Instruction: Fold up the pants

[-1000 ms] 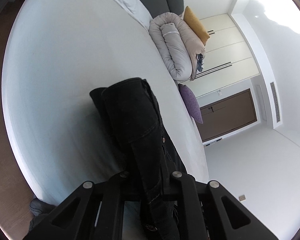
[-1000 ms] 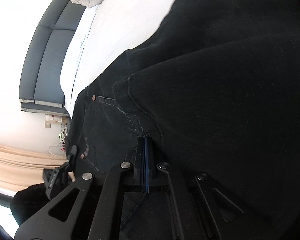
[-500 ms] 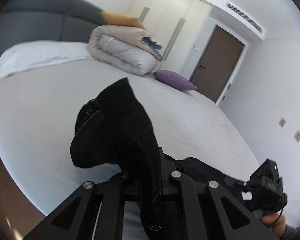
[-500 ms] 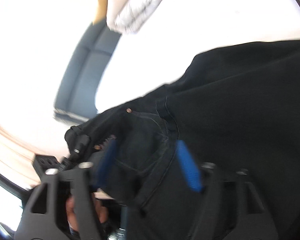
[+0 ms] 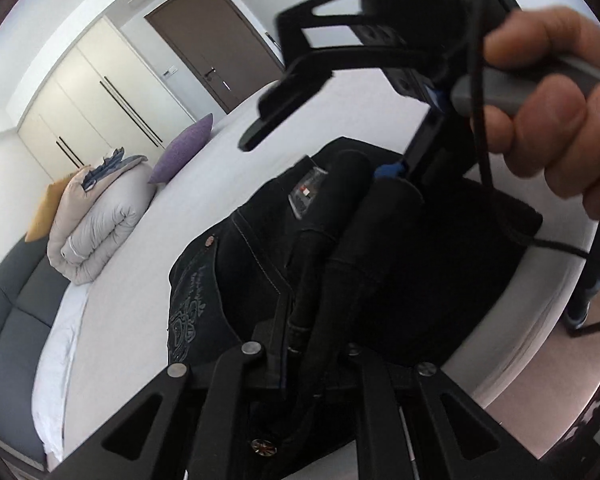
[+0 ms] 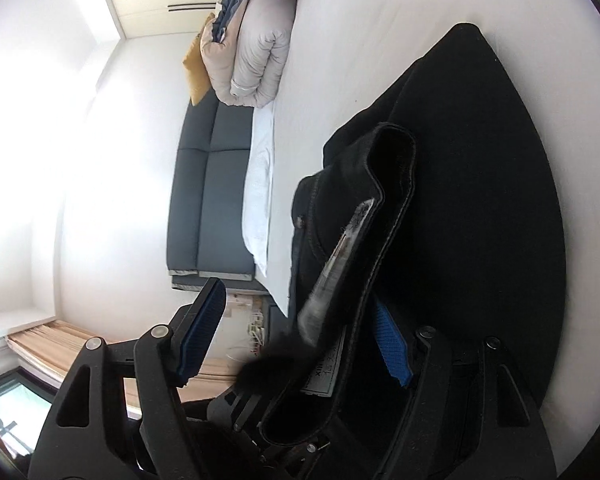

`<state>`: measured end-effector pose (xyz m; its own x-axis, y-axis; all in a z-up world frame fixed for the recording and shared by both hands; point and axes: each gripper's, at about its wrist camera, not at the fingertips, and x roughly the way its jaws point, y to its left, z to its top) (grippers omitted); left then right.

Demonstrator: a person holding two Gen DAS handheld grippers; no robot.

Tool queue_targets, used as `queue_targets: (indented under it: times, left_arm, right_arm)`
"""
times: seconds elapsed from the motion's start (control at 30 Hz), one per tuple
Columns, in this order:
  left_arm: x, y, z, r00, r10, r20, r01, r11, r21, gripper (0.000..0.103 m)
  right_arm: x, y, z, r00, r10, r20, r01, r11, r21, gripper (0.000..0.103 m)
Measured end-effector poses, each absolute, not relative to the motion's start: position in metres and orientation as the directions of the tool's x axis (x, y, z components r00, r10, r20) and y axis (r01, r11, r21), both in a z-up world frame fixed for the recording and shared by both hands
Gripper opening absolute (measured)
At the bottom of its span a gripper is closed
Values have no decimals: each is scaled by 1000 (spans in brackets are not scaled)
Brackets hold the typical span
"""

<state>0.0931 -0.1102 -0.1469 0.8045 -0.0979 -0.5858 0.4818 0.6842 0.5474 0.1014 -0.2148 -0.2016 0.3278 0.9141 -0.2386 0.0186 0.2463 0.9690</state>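
Black pants (image 5: 420,260) lie bunched on the white bed (image 5: 120,300), with the embroidered back pocket (image 5: 188,304) facing up. My left gripper (image 5: 304,344) is shut on a thick fold of the pants near the waist. In the right wrist view my right gripper (image 6: 296,300) stands open, its blue pads (image 6: 204,328) wide apart. The waistband with its white label (image 6: 352,240) droops loosely between the fingers, and neither pad presses on it. The rest of the pants (image 6: 500,200) spreads flat beyond. A hand (image 5: 548,120) holds the right gripper's handle just above the pants.
A rolled grey duvet (image 5: 96,224), a purple pillow (image 5: 184,148) and a yellow cushion (image 5: 40,216) lie by the dark grey headboard (image 5: 8,320). Wardrobe doors (image 5: 84,92) and a brown door (image 5: 216,44) stand behind. The bed's edge meets the floor (image 5: 540,380) at right.
My right gripper has opened and let go of the pants, then drawn back. My left gripper has rolled over and swung across the bed with the fold still in it.
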Motion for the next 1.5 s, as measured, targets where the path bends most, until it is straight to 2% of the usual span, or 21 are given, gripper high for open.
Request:
queue_targets:
  times: [0.2, 0.23, 0.3, 0.33, 0.37, 0.5, 0.7, 0.97, 1.27, 1.37, 1.5]
  left_arm:
    - [81, -123, -150, 836, -57, -546, 452, 635, 626, 13]
    - [78, -119, -150, 838, -56, -543, 451, 633, 630, 14]
    - [71, -122, -151, 836, -64, -545, 456, 632, 626, 14]
    - [71, -122, -151, 834, -66, -548, 458, 636, 621, 14]
    - [66, -124, -152, 830, -73, -553, 465, 638, 614, 14]
    - [67, -128, -148, 823, -90, -561, 477, 645, 597, 14]
    - [72, -141, -137, 816, -151, -558, 510, 642, 572, 13]
    - [66, -156, -143, 764, -210, -610, 575, 649, 498, 13]
    - [75, -146, -147, 719, -230, -656, 589, 704, 398, 14]
    - [77, -139, -143, 699, -257, -667, 597, 724, 347, 22]
    - [77, -123, -133, 682, -288, -672, 590, 759, 274, 54]
  right_arm:
    - [96, -210, -192, 303, 881, -363, 0, 381, 925, 67]
    - [99, -205, -192, 298, 874, -385, -3, 404, 915, 61]
    - [101, -198, -193, 289, 845, -449, 5, 468, 884, 39]
    - [101, -202, -198, 284, 828, -484, 18, 500, 866, 22]
    - [99, -211, -206, 283, 820, -498, 34, 511, 859, 15]
    - [99, -204, -200, 309, 787, -534, 7, 560, 829, 14]
    - [97, -224, -185, 361, 761, -540, -15, 583, 812, 13]
    - [74, -258, -196, 390, 747, -538, 40, 570, 821, 13]
    - [81, -257, -210, 380, 751, -540, -13, 587, 809, 13]
    - [76, -255, -209, 397, 737, -548, -31, 607, 794, 14]
    - [72, -254, -206, 401, 728, -555, -33, 618, 786, 15]
